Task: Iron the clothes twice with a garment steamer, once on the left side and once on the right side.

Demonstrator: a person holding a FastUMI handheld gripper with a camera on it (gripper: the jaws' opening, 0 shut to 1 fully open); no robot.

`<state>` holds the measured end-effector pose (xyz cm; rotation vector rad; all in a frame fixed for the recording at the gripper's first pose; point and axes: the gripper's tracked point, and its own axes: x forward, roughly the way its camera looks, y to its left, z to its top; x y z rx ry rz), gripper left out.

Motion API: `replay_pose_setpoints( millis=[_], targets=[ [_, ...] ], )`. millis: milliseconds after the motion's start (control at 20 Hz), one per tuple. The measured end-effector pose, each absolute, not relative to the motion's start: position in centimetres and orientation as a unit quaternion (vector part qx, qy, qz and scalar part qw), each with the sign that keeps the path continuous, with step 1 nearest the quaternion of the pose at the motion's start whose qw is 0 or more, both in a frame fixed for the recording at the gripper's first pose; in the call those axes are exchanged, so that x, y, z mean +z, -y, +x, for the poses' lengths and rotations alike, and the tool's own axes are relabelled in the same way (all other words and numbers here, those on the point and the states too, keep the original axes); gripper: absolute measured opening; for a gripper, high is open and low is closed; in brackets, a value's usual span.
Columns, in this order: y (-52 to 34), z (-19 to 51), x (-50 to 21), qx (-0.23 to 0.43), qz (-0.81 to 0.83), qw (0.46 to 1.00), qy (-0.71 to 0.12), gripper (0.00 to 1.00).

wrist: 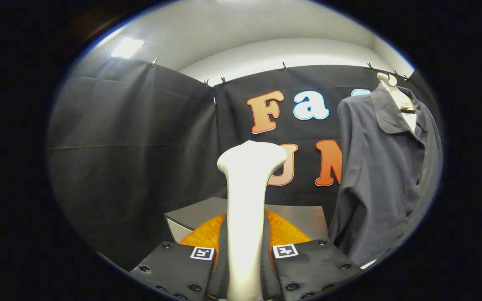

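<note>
A white garment steamer (246,196) stands upright between my fingers, its wide head raised above them. My gripper (244,255) is shut on the steamer's handle, both fingers pressing its sides. A grey shirt (385,175) hangs on a pale hanger (398,94) to the right of the steamer and farther off, its collar open and its left sleeve hanging down. The steamer head is apart from the shirt, well to its left.
A grey box-like stand (303,217) sits just beyond my fingers, with an orange surface (285,234) in front of it. Black cloth walls (132,150) close the booth behind and to the left.
</note>
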<state>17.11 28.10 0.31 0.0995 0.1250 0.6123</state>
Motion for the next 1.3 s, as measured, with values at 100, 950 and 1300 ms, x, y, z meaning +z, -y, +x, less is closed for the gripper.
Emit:
replay_pose_setpoints(
  millis=[100,950,1300],
  targets=[
    [-25.3,15.2,1.6,0.303,0.05,0.95,-0.051,0.37],
    [-0.3,13.8,2.1,0.21,0.061,0.976,-0.018,0.37],
    [2.6,17.5,-0.8,0.191,0.06,0.98,-0.014,0.37]
  ],
)
